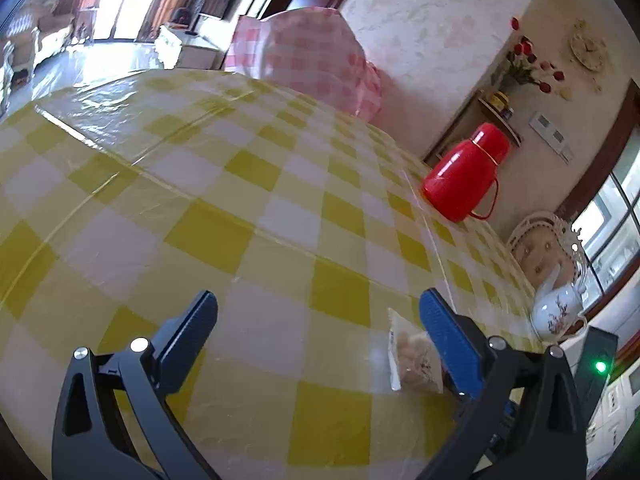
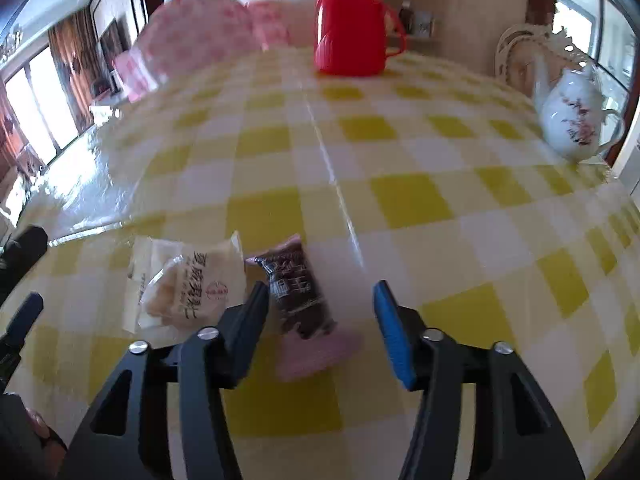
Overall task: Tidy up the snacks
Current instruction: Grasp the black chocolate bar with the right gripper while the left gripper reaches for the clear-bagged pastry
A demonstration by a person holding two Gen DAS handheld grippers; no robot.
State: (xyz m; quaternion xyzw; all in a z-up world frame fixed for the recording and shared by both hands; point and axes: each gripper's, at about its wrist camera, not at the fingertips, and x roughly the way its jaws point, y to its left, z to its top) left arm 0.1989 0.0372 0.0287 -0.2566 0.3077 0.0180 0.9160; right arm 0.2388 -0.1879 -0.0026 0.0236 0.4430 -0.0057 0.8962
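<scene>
Right gripper (image 2: 320,312): jaws stood partly apart, blue pad on the right finger, black finger on the left; nothing was pinched.
Dark snack packet (image 2: 298,292): lay on the tablecloth between the right gripper's fingers, close against the left one, clear of the blue pad; its pink end pointed toward the camera and was blurred.
Pale snack packet (image 2: 188,284): lay flat just left of the dark packet, outside the right gripper's fingers, with printed writing and a red round mark on its front.
Left gripper (image 1: 318,320): jaws stood wide, empty, only tablecloth between them.
Pale packet in the left wrist view (image 1: 412,356): lay just inside the left gripper's right finger, partly hidden behind it; whether they touched could not be told.
Tablecloth (image 2: 408,196): yellow and white checks under a glossy clear cover.
Red flask (image 2: 350,20): stood upright at the far side of the table, well away from both packets.
White teapot (image 2: 576,116): stood at the far right edge, with a flower pattern.
Pink checked cloth (image 1: 316,52): draped over something beyond the table's far edge.
</scene>
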